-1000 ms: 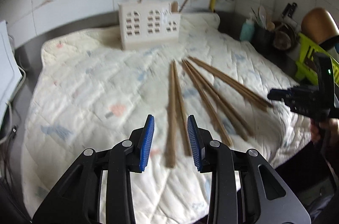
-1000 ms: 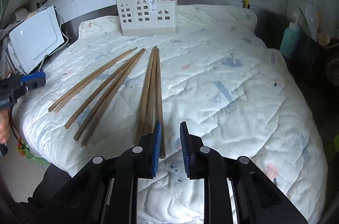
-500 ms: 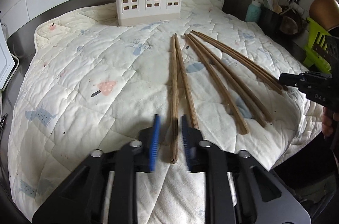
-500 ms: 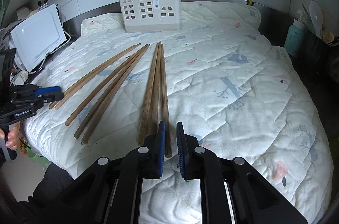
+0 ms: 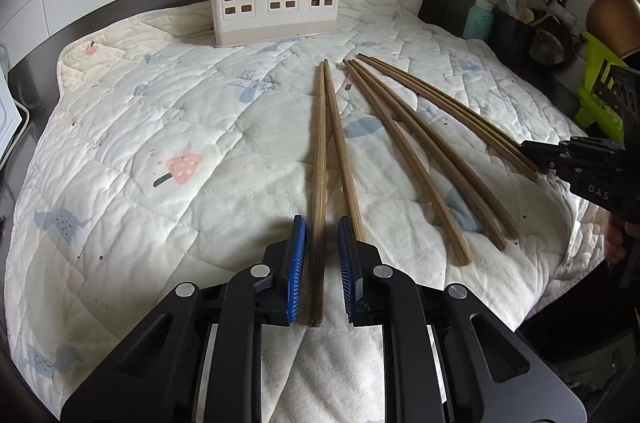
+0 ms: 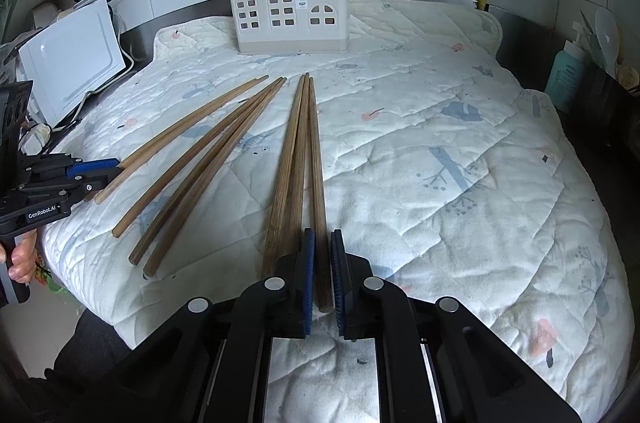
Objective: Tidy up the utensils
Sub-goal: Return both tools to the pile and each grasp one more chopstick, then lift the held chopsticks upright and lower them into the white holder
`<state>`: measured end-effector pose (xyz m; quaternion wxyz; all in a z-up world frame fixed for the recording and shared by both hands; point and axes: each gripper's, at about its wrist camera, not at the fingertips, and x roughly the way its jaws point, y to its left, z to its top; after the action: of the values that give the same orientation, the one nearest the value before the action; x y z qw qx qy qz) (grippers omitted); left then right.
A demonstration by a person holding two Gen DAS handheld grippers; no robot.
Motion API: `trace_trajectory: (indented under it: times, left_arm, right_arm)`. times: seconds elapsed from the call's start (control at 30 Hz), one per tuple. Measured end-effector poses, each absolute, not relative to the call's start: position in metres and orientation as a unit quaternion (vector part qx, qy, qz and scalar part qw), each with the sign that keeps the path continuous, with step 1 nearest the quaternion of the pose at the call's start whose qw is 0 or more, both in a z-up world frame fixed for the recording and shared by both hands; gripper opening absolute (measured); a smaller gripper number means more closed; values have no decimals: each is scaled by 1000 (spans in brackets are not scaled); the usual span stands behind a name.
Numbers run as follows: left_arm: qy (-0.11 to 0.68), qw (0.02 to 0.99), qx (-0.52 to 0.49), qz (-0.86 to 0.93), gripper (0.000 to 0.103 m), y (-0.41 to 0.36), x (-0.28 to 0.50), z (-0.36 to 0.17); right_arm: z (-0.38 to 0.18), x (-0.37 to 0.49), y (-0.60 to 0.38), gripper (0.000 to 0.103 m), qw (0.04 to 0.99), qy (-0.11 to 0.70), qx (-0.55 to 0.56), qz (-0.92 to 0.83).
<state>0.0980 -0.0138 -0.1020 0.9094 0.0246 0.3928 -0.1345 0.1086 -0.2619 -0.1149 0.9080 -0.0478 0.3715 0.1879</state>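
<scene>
On the quilt (image 5: 160, 123), with the white holder (image 5: 276, 3) well ahead of both grippers, the jaws have just been closing around loose chopsticks, so a pick-up looks under way. The left gripper (image 5: 322, 263) has sunk lower; its narrowed jaws straddle the leftmost chopstick (image 5: 319, 183) without pressing it. The right gripper (image 6: 322, 271) pinches the rightmost chopstick (image 6: 318, 183) near its end

left gripper (image 5: 322, 243): black frame, blue ribbed fingers (image 5: 298, 263), silver screws | right gripper (image 6: 322, 255): same build
</scene>
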Motion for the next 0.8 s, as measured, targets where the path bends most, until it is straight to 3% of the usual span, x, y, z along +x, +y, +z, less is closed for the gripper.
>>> trace_trajectory:
  times: [0.13,0.23,0.53,0.8]
  left_arm:
    - [388,912,12,-135,14,-11,97,-102]
    - [383,915,9,-127,6,-10,96,-102]
    - [371,919,-2,-132,5,-9,92,-93]
    - [315,939,-20,-133,5,-2,87,-54]
  right_arm:
    - [-112,108,-262,7,909,370,-45,188]
    - [-107,106,-262,7,911,366,-42,188]
    - [-65,97,-263,7,924,325,-24,200]
    - [-18,96,-263,7,938,276,-34,205]
